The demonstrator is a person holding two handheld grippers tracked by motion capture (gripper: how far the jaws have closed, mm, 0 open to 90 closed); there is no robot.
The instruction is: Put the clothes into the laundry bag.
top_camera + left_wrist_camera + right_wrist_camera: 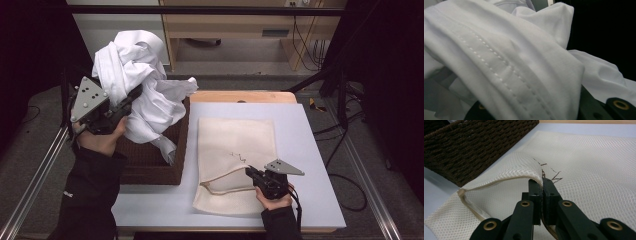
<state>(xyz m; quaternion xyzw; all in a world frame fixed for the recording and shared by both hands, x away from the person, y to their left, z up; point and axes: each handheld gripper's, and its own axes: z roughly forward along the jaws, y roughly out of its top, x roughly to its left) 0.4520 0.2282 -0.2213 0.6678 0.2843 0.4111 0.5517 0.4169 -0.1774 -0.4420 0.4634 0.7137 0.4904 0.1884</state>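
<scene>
Cream mesh bag [235, 165], one (lip pinched); one white garment [137, 85], probably gripped.

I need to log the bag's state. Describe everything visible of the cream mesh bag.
The cream mesh bag lies flat on the pale table, right of the brown wicker basket. It looks like fine netting with a piped rim. The right gripper pinches its upper layer, lifting the mouth open.

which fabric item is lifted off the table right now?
The white garment, held bunched above the wicker basket by the left hand-held gripper; the cream mesh bag lies flat.
</scene>
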